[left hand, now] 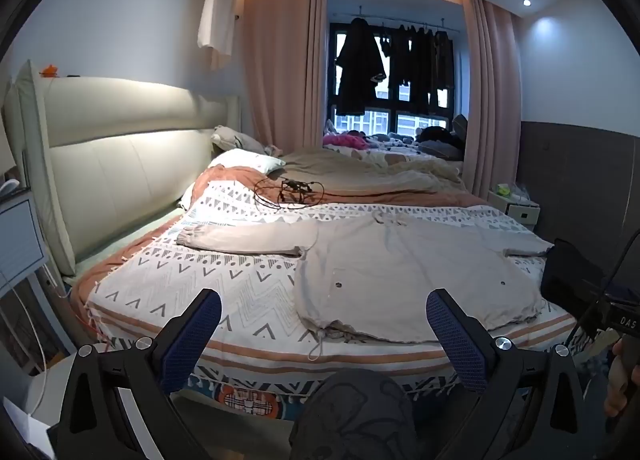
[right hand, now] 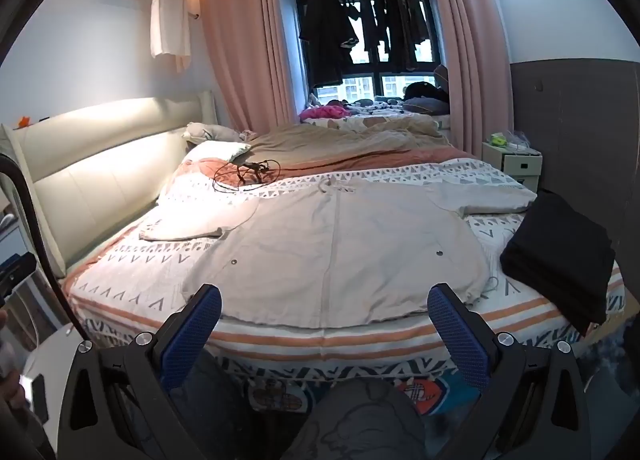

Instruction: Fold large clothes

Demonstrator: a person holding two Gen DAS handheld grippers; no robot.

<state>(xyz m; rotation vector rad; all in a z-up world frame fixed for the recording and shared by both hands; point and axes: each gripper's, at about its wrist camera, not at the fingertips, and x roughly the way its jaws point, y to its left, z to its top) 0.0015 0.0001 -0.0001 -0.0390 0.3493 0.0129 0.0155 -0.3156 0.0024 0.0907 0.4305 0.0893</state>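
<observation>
Left gripper point(left hand: 324, 310): jaws spread wide, nothing between the blue pads; held off the near bed edge, short of the jacket hem.
Right gripper point(right hand: 324, 306): same, wide and empty, aimed at the middle of the hem.
Jacket point(right hand: 336, 244): large beige garment, spread flat, front down by the look of it, on the patterned bedspread point(left hand: 192, 280); both sleeves out sideways, hem at the near edge.
Black stack point(right hand: 560, 252): folded dark clothes just beside the jacket's right side.
Cable tangle point(left hand: 288, 192): beyond the jacket collar, apart from it.
Risk: a deep pinch could take bedspread along with the hem; a swung right sleeve could knock the black stack.
View difference: the right wrist view shows the black stack whole; the left wrist view shows the left sleeve point(left hand: 240, 238) full length and the hem drawstring point(left hand: 318, 344) hanging.
</observation>
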